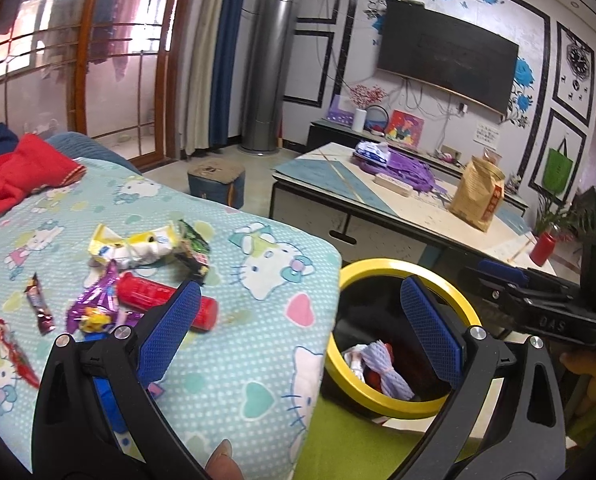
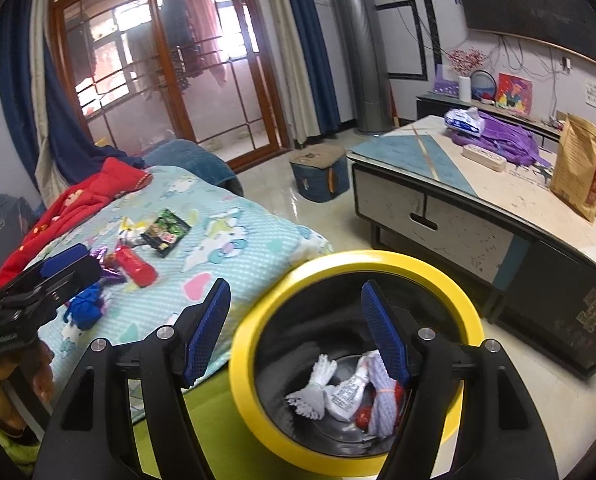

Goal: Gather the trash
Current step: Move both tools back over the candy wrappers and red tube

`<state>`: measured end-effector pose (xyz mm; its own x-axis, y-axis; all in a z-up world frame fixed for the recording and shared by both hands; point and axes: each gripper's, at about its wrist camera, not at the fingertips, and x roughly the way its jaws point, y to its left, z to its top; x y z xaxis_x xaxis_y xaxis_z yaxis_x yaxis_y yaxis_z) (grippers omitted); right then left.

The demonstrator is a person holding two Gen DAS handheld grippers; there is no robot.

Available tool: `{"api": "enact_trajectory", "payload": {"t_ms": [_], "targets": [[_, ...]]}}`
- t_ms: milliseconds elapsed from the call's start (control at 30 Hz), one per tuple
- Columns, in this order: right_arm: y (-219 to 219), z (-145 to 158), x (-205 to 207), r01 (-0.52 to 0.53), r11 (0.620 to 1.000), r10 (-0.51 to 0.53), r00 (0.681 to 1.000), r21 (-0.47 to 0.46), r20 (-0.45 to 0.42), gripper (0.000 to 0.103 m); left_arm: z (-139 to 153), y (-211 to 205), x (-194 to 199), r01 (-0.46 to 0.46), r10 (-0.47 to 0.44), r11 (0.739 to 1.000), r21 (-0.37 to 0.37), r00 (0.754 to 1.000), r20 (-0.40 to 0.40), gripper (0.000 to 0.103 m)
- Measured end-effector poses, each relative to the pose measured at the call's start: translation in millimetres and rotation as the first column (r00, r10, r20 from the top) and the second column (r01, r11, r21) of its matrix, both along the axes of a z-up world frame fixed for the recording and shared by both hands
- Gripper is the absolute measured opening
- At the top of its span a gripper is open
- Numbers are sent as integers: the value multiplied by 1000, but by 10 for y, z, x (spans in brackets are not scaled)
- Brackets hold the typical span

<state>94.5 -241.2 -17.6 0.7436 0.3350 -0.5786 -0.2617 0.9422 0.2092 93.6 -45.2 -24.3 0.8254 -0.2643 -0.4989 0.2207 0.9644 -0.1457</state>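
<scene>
Trash lies on a Hello Kitty blanket: a red tube, a yellow-white wrapper, a green-black packet, a purple wrapper and a dark stick wrapper. A yellow-rimmed black bin stands beside the bed and holds white, lilac and red scraps. My left gripper is open and empty over the bed's edge. My right gripper is open and empty above the bin.
A low coffee table with a brown paper bag and purple cloth stands behind the bin. A blue stool sits on the floor. Red clothing lies at the bed's far side.
</scene>
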Motion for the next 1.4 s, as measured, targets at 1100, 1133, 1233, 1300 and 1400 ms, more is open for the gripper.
{"api": "enact_trajectory", "payload": {"t_ms": [1100, 1133, 1233, 1300, 1400], "targets": [[1361, 156, -9, -320, 946, 321, 947, -48, 16, 74, 241, 1163, -132, -260, 264, 962, -84, 963, 46, 92], [1388, 149, -4, -325, 944, 326, 945, -50, 14, 74, 235, 1198, -123, -268, 272, 960, -84, 962, 39, 92], [1479, 119, 45, -343, 938, 343, 939, -60, 3, 74, 209, 1298, -103, -287, 290, 954, -88, 957, 18, 92], [1537, 81, 106, -354, 933, 354, 935, -67, -14, 74, 186, 1359, -83, -299, 300, 950, -88, 954, 0, 92], [1618, 23, 213, -363, 929, 361, 932, -74, -36, 74, 135, 1426, -54, -309, 307, 947, -86, 951, -28, 92]]}}
